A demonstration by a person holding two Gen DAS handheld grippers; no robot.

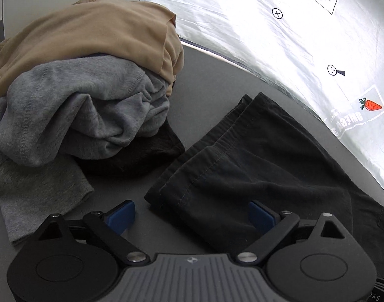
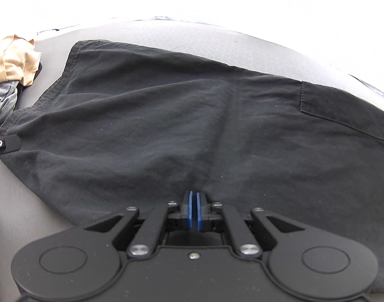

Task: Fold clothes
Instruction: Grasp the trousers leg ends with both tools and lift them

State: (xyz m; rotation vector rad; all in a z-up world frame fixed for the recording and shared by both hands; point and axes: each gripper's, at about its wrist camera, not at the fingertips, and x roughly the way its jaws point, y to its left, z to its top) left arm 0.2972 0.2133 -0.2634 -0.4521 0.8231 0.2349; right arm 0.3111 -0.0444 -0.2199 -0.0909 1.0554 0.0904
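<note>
Left wrist view: my left gripper [image 1: 192,216] has fingers spread over the black garment [image 1: 254,171]; lower centre, my right gripper [image 2: 194,198] pinches its fabric.

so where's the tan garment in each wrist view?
Left wrist: tan garment upper left, topping the pile over the grey sweatshirt.
Right wrist: tan garment at the left edge, small, beside the black shorts.
Shared landmark: the black shorts, lower right in the left view.

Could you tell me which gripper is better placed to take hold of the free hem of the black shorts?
Left, probably: the left gripper is open with the black shorts hem between its fingers, while the right gripper is shut.
</note>
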